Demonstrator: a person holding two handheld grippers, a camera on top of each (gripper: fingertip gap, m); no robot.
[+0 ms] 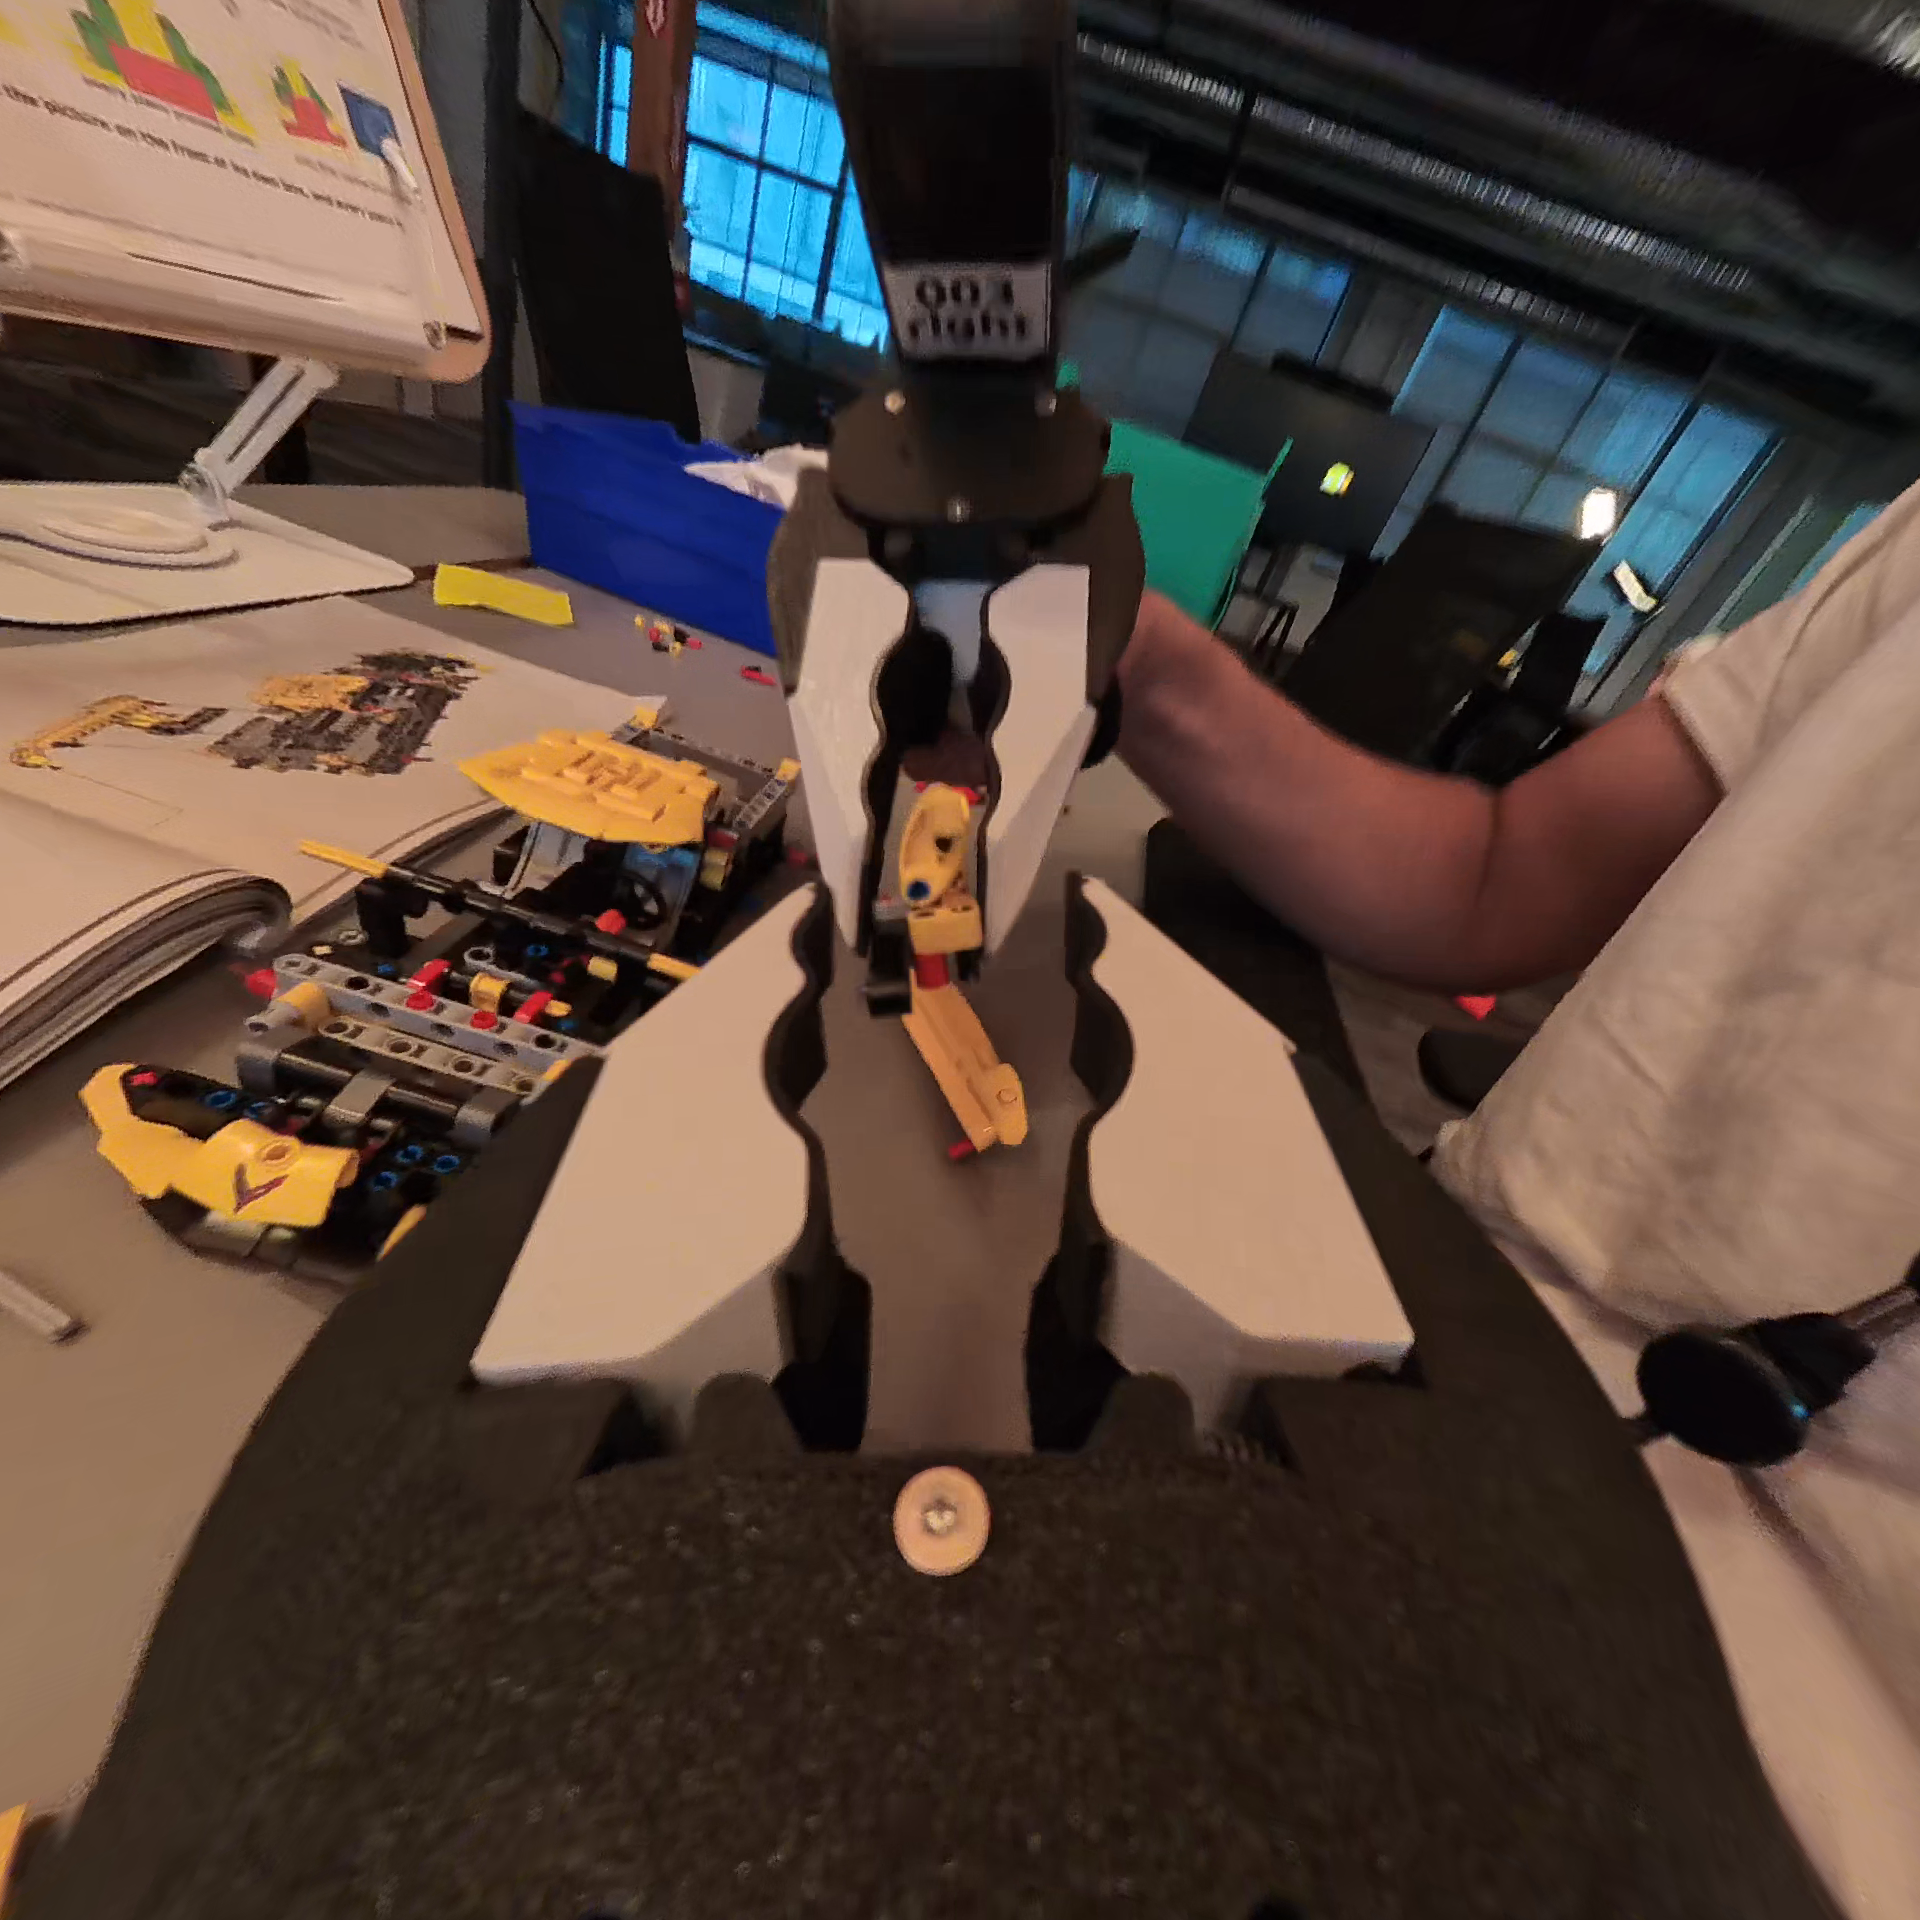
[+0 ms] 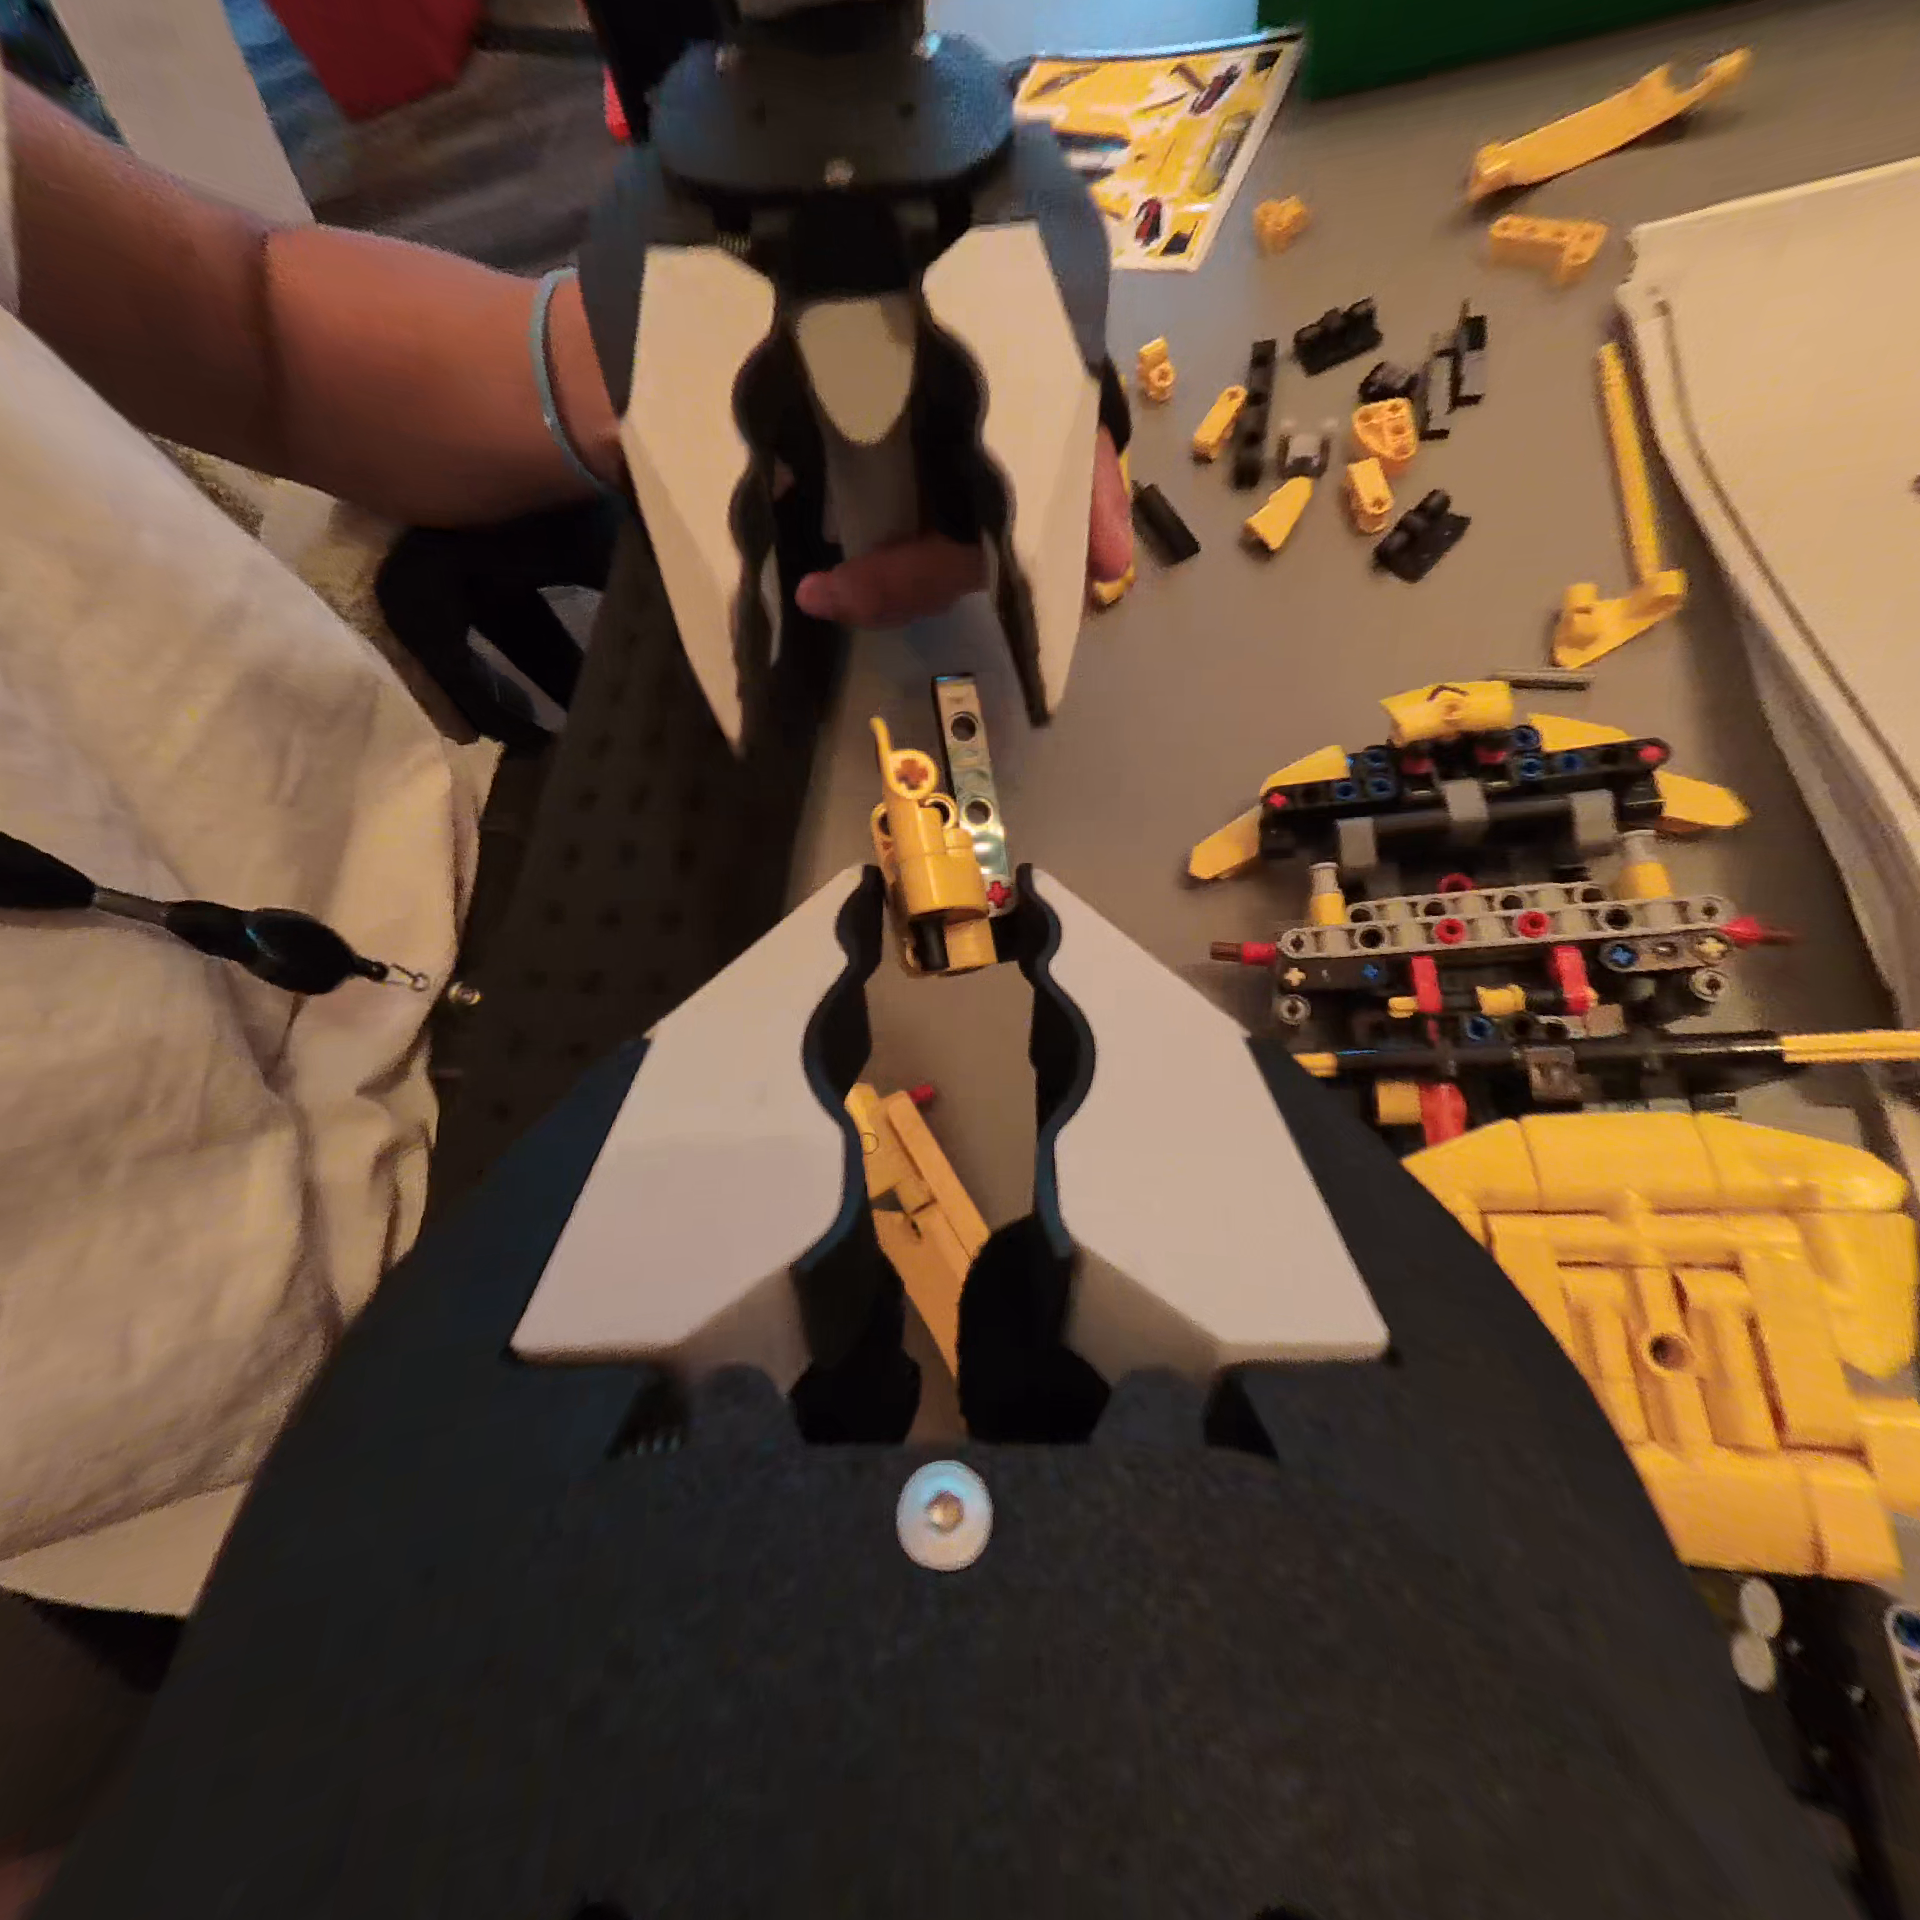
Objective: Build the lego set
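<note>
Two hand-held grippers face each other above a grey table (image 2: 1143, 665). The right gripper (image 2: 943, 914) pinches a small yellow lego sub-assembly (image 2: 930, 883) at its fingertips, while the left gripper (image 1: 940, 1039) hangs spread wide with nothing between its fingers. The half-built yellow and black lego car (image 2: 1507, 935) lies beside them, near loose pieces (image 2: 1351, 436) and what seems an open instruction booklet (image 1: 156, 810).
</note>
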